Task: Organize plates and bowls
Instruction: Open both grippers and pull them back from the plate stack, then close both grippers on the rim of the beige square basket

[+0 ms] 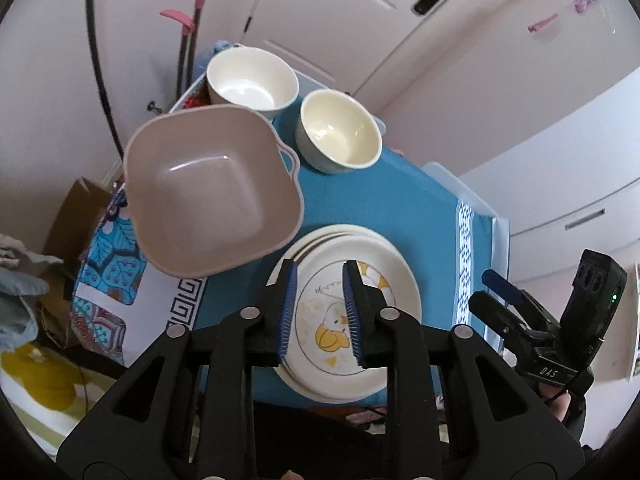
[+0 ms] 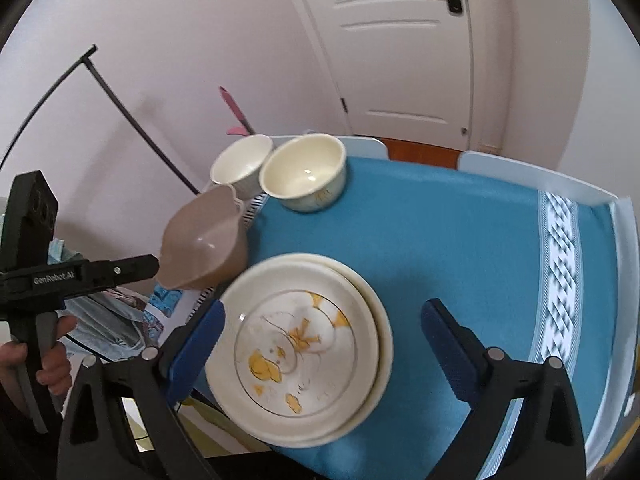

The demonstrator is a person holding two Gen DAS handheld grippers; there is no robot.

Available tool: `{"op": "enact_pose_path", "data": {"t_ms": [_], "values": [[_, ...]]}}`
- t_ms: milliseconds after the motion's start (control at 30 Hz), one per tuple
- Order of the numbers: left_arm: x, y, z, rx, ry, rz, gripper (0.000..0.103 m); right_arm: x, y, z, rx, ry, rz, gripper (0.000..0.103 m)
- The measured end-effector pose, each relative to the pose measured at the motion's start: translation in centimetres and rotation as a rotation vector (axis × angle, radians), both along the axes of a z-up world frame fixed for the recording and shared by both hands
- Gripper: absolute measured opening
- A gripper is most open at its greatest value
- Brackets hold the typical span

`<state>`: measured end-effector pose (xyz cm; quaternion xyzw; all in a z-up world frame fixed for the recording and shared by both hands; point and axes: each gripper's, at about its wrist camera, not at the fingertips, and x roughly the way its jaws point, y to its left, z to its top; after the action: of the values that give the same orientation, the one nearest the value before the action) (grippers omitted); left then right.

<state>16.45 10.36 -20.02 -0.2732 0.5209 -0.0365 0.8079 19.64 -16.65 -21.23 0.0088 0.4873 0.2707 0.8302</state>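
Observation:
A stack of cream plates [image 1: 348,312] [image 2: 304,344], the top one with a yellow duck drawing, lies at the near edge of the blue tablecloth [image 1: 400,208] [image 2: 440,240]. A square beige bowl [image 1: 212,192] [image 2: 204,236] stands to the left of the plates. Two round cream bowls stand behind it, one on the left [image 1: 252,80] [image 2: 242,164] and one on the right [image 1: 338,130] [image 2: 304,172]. My left gripper [image 1: 320,308] hovers over the plate stack, partly open and empty. My right gripper [image 2: 320,340] is wide open, with its fingers on either side of the stack.
The table's white edge [image 2: 624,260] runs along the right and back. A white door [image 2: 400,48] is behind the table. A black curved stand [image 2: 120,100] and pink-handled tools [image 1: 192,24] stand at the left. Cloth and boxes [image 1: 52,240] lie on the floor at left.

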Motion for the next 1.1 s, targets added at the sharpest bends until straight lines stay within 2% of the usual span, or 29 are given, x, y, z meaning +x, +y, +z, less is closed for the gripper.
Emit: {"op": "enact_pose_path", "data": {"t_ms": [67, 100, 200, 367, 433, 533, 600, 667, 767, 800, 867, 1033, 1100], "values": [[-0.1, 0.4, 0.2, -0.01, -0.011, 0.015, 0.084, 0.1, 0.6, 0.2, 0.005, -0.012, 0.027, 0.098], [-0.3, 0.6, 0.4, -0.004, -0.014, 0.029, 0.101, 0.2, 0.8, 0.3, 0.005, -0.016, 0.038, 0.098], [-1.1, 1.4, 1.0, 0.06, -0.024, 0.095, 0.103, 0.9, 1.7, 0.1, 0.014, -0.012, 0.085, 0.098], [-1.7, 3.3, 1.1, 0.308, -0.025, 0.216, 0.103, 3.0, 4.3, -0.7, -0.032, 0.04, 0.182, 0.098], [-1.3, 4.3, 0.5, 0.349, -0.026, 0.231, 0.103, 3.8, 5.9, -0.7, -0.036, 0.033, 0.227, 0.098], [-0.6, 6.5, -1.7, 0.294, 0.01, 0.286, 0.103, 5.0, 8.6, -1.5, -0.06, 0.024, 0.251, 0.098], [-0.5, 7.5, -2.8, 0.262, 0.005, 0.326, 0.103, 6.0, 10.8, -3.0, -0.073, 0.063, 0.293, 0.098], [-0.3, 8.0, -4.1, 0.272, 0.017, 0.349, 0.103, 6.8, 12.5, -4.3, -0.073, 0.093, 0.317, 0.098], [0.2, 8.4, -5.6, 0.347, 0.058, 0.371, 0.103, 7.4, 14.5, -6.2, -0.083, 0.118, 0.349, 0.098], [0.3, 8.4, -6.1, 0.353, 0.07, 0.369, 0.103, 7.6, 15.1, -6.8, -0.078, 0.129, 0.363, 0.098], [0.6, 8.8, -7.3, 0.313, 0.083, 0.355, 0.103, 7.9, 16.3, -7.7, -0.065, 0.134, 0.385, 0.098], [1.0, 9.4, -9.1, 0.287, 0.026, 0.366, 0.102, 8.6, 17.7, -9.2, -0.073, 0.116, 0.4, 0.097], [1.2, 9.4, -9.6, 0.284, 0.019, 0.368, 0.099, 8.9, 18.1, -9.7, -0.078, 0.108, 0.394, 0.091]]}}
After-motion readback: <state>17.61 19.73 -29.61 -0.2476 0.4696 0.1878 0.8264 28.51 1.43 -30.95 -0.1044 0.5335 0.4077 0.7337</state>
